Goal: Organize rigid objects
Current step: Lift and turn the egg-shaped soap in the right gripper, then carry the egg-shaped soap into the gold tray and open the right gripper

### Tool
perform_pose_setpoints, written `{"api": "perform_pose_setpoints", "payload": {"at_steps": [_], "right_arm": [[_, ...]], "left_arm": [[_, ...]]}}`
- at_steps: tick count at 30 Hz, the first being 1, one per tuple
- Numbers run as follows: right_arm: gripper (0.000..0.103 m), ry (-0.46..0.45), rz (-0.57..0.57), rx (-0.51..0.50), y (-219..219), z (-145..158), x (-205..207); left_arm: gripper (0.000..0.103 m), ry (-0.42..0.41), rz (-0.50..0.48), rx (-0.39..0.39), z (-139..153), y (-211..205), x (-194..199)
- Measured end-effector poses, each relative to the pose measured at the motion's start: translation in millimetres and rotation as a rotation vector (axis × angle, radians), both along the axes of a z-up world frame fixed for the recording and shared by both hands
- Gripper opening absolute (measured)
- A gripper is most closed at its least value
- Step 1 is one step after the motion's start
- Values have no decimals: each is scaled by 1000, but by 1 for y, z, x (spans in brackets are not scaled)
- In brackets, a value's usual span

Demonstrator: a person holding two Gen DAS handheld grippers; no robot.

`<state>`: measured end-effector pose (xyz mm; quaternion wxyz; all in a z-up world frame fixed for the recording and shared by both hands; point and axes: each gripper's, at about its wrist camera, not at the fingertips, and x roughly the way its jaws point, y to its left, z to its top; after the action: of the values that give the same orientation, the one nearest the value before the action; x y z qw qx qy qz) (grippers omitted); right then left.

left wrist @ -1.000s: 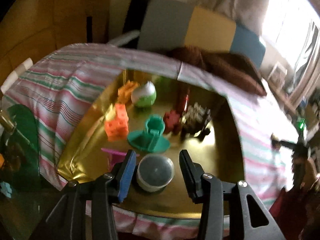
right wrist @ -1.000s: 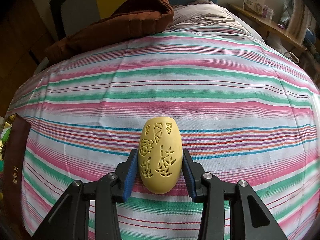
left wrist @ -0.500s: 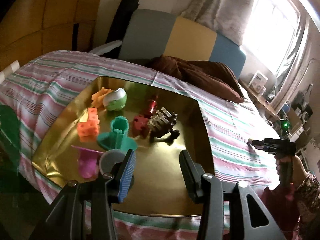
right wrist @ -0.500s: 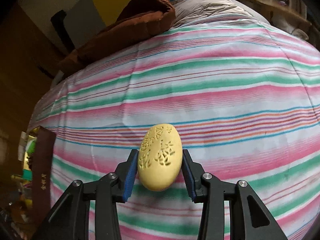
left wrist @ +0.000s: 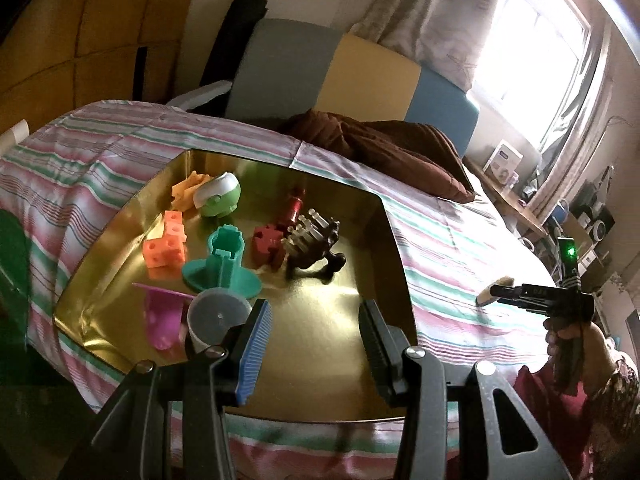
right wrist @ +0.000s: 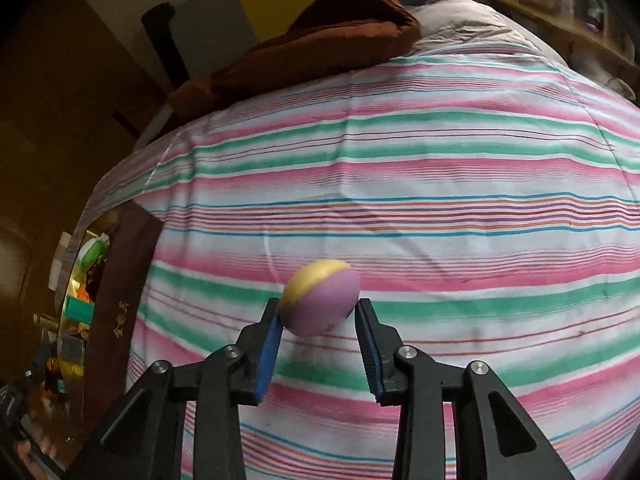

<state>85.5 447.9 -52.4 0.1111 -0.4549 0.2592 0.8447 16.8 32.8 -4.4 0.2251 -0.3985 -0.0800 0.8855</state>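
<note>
A gold tray [left wrist: 320,340] on the striped bed holds several toys: orange cubes [left wrist: 166,246], a teal stand [left wrist: 222,264], a green-white ball [left wrist: 218,196], a dark red block [left wrist: 266,244], a spiky dark figure [left wrist: 316,244], a pink piece [left wrist: 162,320] and a grey-lidded cup [left wrist: 218,314]. My left gripper [left wrist: 316,316] hangs open over the tray's bare near part; the cup sits just left of its blue pad. My right gripper [right wrist: 318,312] has its jaws closing on a yellow and purple egg [right wrist: 320,296], pinched at the fingertips above the sheet. From the left wrist view, that gripper [left wrist: 492,294] is far right.
A striped sheet [right wrist: 400,180] covers the bed. A brown blanket [left wrist: 384,148] lies at the headboard end. The tray's dark outer wall [right wrist: 116,300] shows at the left of the right wrist view. A person's hand [left wrist: 568,332] holds the right gripper. Shelves with clutter stand by the window.
The grey-lidded cup went from between my left fingers to left of them as that view swung right. The egg came up off the sheet and tipped, showing its purple side.
</note>
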Motion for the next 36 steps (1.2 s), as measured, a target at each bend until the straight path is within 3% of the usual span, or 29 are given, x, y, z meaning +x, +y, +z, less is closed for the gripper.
{"api": "perform_pose_setpoints", "payload": {"at_steps": [6,13,17,23,28,36], "right_arm": [[45,24,-30,73,-3,-2,-9],[45,-6,-26,87,5,-17,-37],[29,-15,-2,123,4,-22,-41],[29,24,-58,12,17,-24,-33],[29,42,-39,-36,9,-18,-29],[29,132,110,-82,-58,21,-28]], "left_arm": [[46,7,-10,9,0,-1,4],[46,9,-20,-5,1,1,8],[46,9,-21,-17,1,3,8],[46,2,-36,-32,-2,10,8],[46,17,-43,-32,1,9,10],[46,13,-24,-16,1,-1,4]]}}
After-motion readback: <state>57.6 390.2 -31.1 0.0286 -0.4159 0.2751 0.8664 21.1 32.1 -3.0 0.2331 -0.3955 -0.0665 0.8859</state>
